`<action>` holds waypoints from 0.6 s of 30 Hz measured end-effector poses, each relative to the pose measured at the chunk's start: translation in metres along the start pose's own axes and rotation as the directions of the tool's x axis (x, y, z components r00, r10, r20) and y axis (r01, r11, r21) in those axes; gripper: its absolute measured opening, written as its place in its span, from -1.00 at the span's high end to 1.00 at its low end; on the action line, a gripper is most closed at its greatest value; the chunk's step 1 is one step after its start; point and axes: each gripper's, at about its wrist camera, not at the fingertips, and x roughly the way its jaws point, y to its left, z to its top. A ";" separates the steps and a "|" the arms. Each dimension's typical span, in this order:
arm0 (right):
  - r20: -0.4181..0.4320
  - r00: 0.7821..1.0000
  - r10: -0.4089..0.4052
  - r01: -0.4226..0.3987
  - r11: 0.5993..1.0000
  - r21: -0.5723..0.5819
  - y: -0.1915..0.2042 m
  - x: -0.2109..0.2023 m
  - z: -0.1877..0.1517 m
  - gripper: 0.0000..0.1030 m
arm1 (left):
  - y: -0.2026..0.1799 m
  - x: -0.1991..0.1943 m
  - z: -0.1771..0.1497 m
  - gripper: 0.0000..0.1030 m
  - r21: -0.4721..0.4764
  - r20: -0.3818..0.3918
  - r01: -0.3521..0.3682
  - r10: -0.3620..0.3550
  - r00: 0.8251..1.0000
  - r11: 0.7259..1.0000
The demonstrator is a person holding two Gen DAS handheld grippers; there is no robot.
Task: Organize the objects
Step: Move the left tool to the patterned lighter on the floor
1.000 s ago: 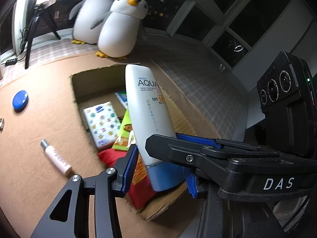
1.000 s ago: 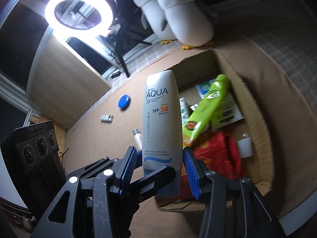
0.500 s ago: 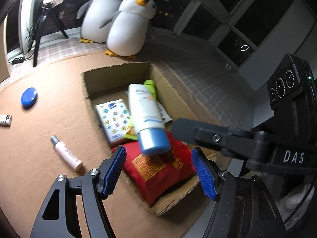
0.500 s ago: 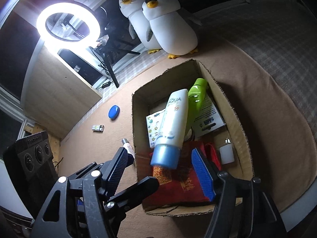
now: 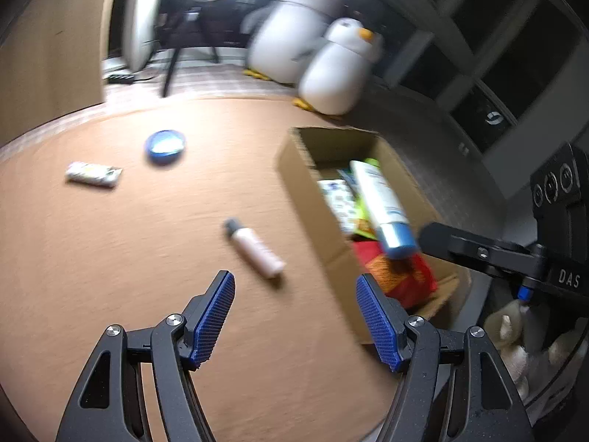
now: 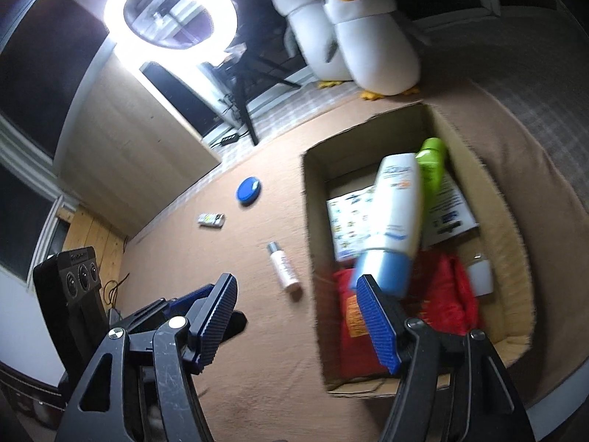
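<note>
Left tool (image 5: 294, 316): jaws spread wide, nothing between the blue pads. It hangs over the brown counter (image 5: 110, 258). A pink tube with a dark cap (image 5: 254, 248) lies on the counter just ahead of the gap, slightly toward the left pad, not touching either one.

Right tool (image 6: 298, 316): jaws also spread wide, empty. Its right pad overlaps the near end of the cardboard box (image 6: 313, 258) in view; the left pad sits over bare counter.

Sunscreen bottle (image 6: 395, 217): white body, blue cap. It lies inside the box, cap end toward the tools, resting across a red packet (image 6: 449, 294) and a patterned pack (image 6: 346, 221). A green bottle (image 6: 432, 164) lies beside it on the far right. The bottle is clear of both tools.

Loose on the counter left of the box: a blue round lid (image 5: 165, 146) and a small white packet (image 5: 92, 174), well apart from both tools. The left wrist view is motion-blurred.
</note>
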 end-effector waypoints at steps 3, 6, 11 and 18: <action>-0.018 1.000 0.015 -0.016 1.000 -0.005 0.011 0.010 -0.005 -0.24 | 0.024 -0.010 -0.004 -0.40 -0.048 0.012 -0.020 0.021 1.000 0.999; -0.038 0.999 0.025 -0.026 1.000 -0.018 0.022 0.020 -0.010 -0.24 | 0.047 -0.018 -0.008 -0.40 -0.081 0.019 -0.046 0.048 0.999 0.996; -0.061 0.997 0.037 -0.040 0.998 -0.039 0.040 0.034 -0.015 -0.24 | 0.085 -0.030 -0.010 -0.40 -0.146 0.027 -0.081 0.086 0.996 0.986; -0.092 0.996 0.015 -0.023 0.996 -0.084 0.062 0.053 -0.024 -0.24 | 0.128 -0.044 0.011 -0.40 -0.206 0.053 -0.124 0.137 0.989 0.971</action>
